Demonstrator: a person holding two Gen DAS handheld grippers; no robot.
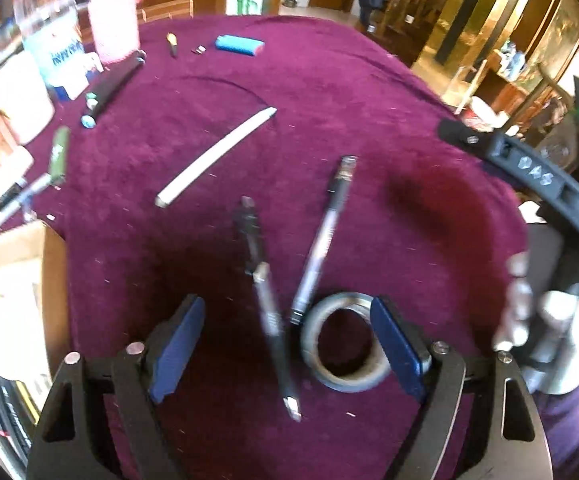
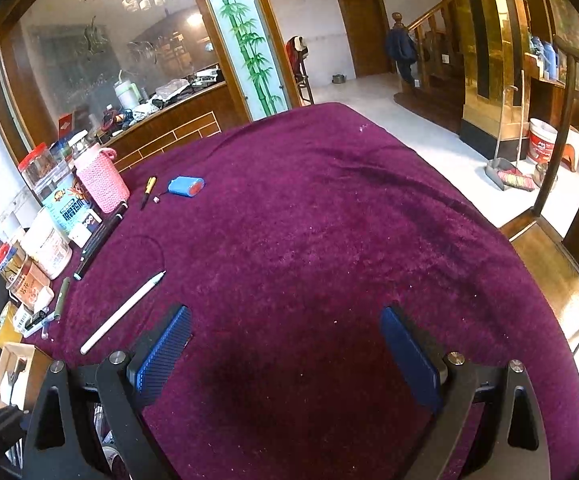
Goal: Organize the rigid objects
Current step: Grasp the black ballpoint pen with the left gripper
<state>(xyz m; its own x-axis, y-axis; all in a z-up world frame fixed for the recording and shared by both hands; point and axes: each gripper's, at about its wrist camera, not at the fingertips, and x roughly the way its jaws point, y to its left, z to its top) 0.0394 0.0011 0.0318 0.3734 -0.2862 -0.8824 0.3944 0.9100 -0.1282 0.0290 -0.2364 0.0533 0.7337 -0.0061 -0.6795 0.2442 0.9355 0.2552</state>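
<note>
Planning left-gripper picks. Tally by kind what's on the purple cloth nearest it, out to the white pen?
Dark pens: 2 (one blurred)
White pen: 1
Tape roll: 1
Total: 4

The left gripper [image 1: 289,344] hung low with its blue-padded jaws spread wide — nothing clamped between them. The right gripper [image 2: 285,356] was likewise spread, its pads apart and holding nothing. In the left wrist view, the right hand [image 1: 529,312] gripped its tool's handle — blurred.
</note>
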